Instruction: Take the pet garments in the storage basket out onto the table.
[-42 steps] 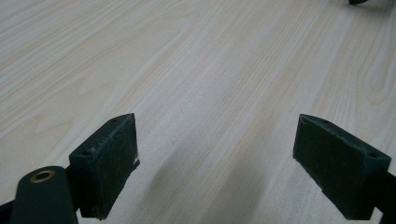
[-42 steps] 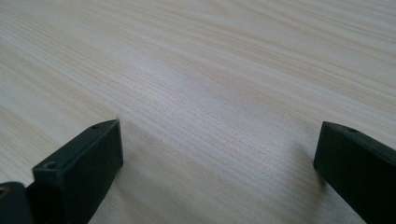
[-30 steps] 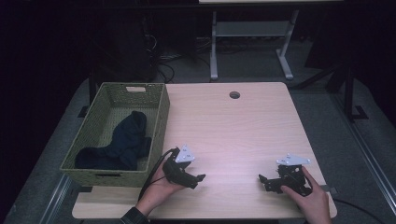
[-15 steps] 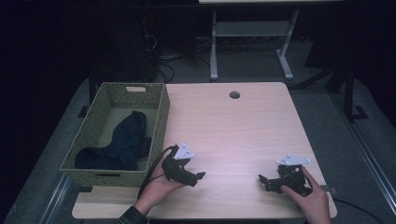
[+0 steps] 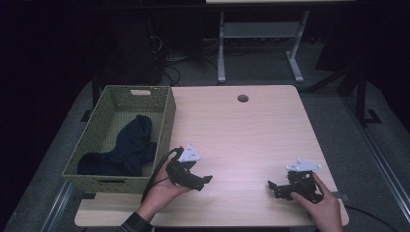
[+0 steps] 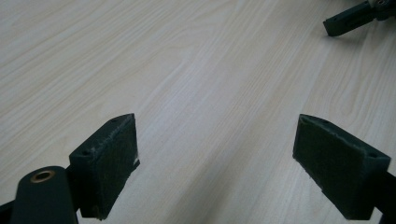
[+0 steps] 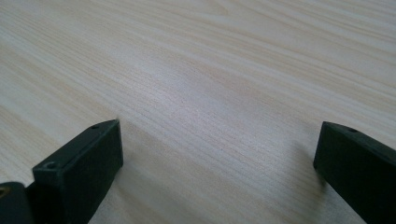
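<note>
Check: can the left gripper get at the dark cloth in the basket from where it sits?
Probably yes. The left gripper rests open on the table just beside the green woven basket, and the dark blue cloth lies uncovered in the open top. Only the near basket wall stands between, so it must lift over it.

Green woven basket (image 5: 111,145), navy cloth (image 5: 126,147)
</note>
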{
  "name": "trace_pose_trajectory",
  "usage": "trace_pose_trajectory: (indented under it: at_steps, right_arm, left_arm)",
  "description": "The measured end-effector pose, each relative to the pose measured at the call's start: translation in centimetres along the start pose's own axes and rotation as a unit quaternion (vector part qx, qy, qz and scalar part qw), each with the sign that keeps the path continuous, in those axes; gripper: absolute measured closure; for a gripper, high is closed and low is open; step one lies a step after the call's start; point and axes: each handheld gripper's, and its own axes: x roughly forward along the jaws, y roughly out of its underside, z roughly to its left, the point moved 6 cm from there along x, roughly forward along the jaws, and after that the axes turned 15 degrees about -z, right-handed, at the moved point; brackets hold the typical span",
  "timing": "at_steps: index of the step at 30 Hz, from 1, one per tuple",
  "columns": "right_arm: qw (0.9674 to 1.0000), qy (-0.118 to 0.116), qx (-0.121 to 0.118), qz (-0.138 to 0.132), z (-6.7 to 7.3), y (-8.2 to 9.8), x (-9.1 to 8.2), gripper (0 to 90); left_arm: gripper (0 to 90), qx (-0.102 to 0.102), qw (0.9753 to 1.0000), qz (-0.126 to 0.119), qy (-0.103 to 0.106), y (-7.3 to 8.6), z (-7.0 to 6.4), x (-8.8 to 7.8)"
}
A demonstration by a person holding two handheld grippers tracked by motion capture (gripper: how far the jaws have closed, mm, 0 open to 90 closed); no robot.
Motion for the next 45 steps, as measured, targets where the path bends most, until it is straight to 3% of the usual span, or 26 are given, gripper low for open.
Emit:
trace_pose_trajectory:
  at_steps: [28, 45]
  right_arm:
    - [1.0000, 0.001, -0.001, -0.001, 0.0, 0.0, 0.0, 1.0]
    - [1.0000, 0.000, -0.003, -0.002, 0.0, 0.0, 0.0, 1.0]
  left_arm:
    - [13.4, -0.004, 0.9998, -0.016, 0.009, -3.5, 0.9, -0.9]
    - [13.5, -0.004, 0.9992, -0.038, 0.010, -5.8, 2.8, -2.6]
